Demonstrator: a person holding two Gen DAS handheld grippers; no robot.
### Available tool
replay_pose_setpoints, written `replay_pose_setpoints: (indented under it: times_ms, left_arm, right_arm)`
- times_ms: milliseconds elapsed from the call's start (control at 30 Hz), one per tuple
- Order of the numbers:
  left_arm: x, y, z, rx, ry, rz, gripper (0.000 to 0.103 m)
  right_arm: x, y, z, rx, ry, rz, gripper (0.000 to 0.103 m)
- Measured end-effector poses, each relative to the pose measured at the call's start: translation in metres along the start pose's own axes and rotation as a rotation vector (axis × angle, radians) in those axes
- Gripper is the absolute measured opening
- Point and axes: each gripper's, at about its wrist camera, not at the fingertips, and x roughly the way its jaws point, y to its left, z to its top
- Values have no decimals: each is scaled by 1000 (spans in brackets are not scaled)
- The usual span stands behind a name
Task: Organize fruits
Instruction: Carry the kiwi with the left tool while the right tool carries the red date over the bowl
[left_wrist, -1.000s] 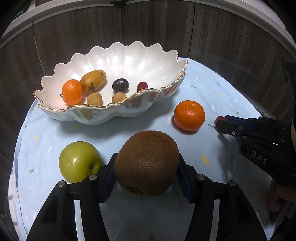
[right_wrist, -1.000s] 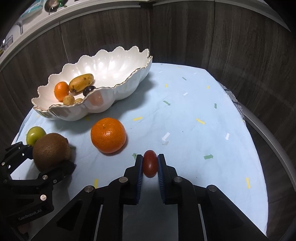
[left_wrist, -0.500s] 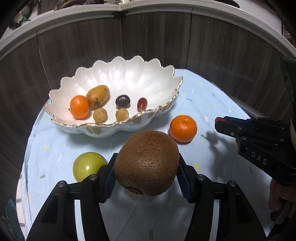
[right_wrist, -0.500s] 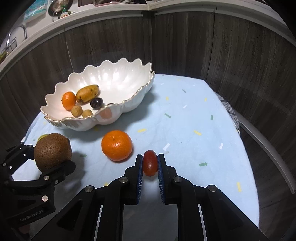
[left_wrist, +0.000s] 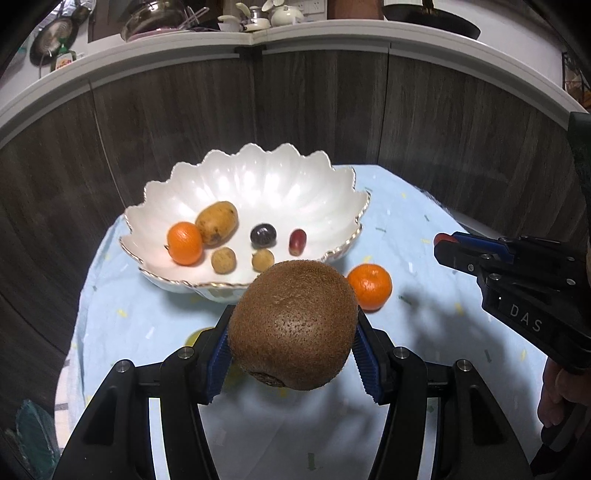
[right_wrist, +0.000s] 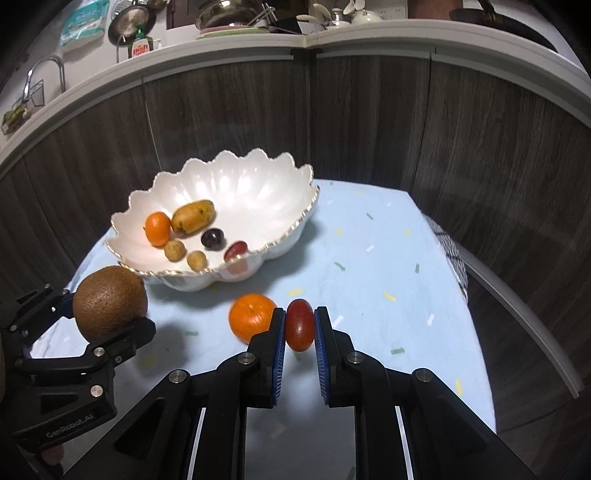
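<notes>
- While clamped across its middle in the left gripper (left_wrist: 291, 356) above the worktop: kiwi (left_wrist: 293, 325) — heavyish, fuzzy, bruisable.
- Pinched in the right gripper (right_wrist: 300, 328): red grape (right_wrist: 300, 325) — light, slick, crushable.
- Ahead: bowl (left_wrist: 354, 236).

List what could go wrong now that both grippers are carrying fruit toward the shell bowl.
1. The kiwi is round and bulges well past the left gripper fingers, so it may slip out.
2. The small red fruit in the right gripper could get squashed.
3. Dropped fruit may knock the fruit already in the bowl.
</notes>
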Motion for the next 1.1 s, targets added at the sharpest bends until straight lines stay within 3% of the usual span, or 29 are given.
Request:
replay_pose_setpoints:
  times_ms: [600, 1100]
  left_arm:
    - [-14, 24, 44, -15, -87, 55, 57]
    - [6, 50, 75, -34, -107, 78, 57]
  right_arm:
    - [-17, 18, 53, -19, -104, 28, 17]
    - [7, 25, 87, -27, -126, 44, 17]
